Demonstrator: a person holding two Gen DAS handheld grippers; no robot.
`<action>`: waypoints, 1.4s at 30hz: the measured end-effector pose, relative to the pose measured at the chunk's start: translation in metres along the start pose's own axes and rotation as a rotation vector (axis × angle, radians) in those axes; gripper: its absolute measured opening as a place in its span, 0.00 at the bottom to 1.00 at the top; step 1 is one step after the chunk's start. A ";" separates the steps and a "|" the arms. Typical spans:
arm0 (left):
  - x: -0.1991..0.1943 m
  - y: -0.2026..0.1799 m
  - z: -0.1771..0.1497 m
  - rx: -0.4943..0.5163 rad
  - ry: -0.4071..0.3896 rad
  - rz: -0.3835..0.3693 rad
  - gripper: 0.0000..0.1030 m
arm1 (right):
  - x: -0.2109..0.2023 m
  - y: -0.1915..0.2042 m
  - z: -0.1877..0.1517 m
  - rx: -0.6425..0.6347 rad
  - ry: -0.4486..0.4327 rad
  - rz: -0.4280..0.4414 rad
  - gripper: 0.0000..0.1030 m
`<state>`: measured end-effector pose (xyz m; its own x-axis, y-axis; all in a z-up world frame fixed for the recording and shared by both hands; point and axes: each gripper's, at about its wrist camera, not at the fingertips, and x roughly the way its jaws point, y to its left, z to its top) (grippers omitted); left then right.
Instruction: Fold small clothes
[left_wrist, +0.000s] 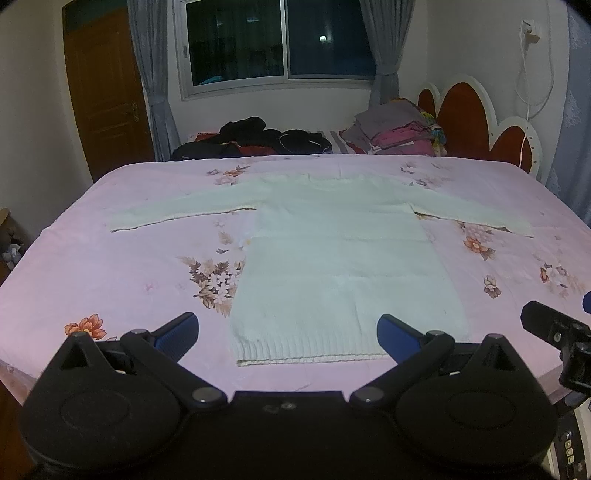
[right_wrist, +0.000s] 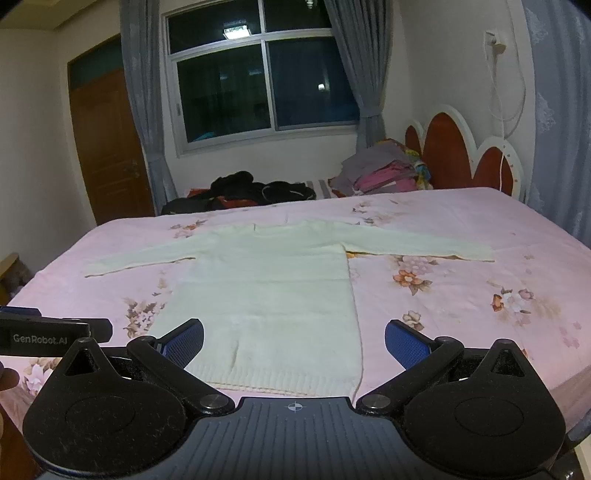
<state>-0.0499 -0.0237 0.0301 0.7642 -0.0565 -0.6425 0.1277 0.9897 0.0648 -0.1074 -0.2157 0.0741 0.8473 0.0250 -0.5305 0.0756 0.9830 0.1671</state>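
Note:
A white knit sweater (left_wrist: 332, 251) lies flat on the pink floral bedsheet (left_wrist: 129, 266), both sleeves spread out sideways, ribbed hem toward me. It also shows in the right wrist view (right_wrist: 273, 288). My left gripper (left_wrist: 288, 332) is open and empty, held just above the hem near the bed's front edge. My right gripper (right_wrist: 294, 341) is open and empty, above the hem's right part. The right gripper's body shows at the right edge of the left wrist view (left_wrist: 554, 332); the left gripper's body shows at the left of the right wrist view (right_wrist: 55, 336).
Dark clothes (left_wrist: 258, 140) and a stack of folded clothes (left_wrist: 399, 133) lie at the far side of the bed. A red and white headboard (left_wrist: 480, 122) stands at the right. A window with curtains and a wooden door (left_wrist: 107, 92) are behind.

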 end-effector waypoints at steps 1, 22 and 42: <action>0.000 0.000 0.000 0.000 0.001 0.001 1.00 | 0.002 0.000 0.000 0.000 0.001 -0.001 1.00; 0.000 -0.001 0.004 -0.001 0.010 -0.001 1.00 | 0.007 0.000 -0.002 0.003 0.005 -0.003 1.00; 0.001 0.003 0.006 -0.004 0.009 0.003 1.00 | 0.010 0.005 0.000 -0.005 0.007 0.001 1.00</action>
<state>-0.0446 -0.0217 0.0339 0.7586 -0.0522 -0.6494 0.1225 0.9904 0.0635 -0.0990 -0.2105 0.0698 0.8435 0.0268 -0.5364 0.0726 0.9839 0.1632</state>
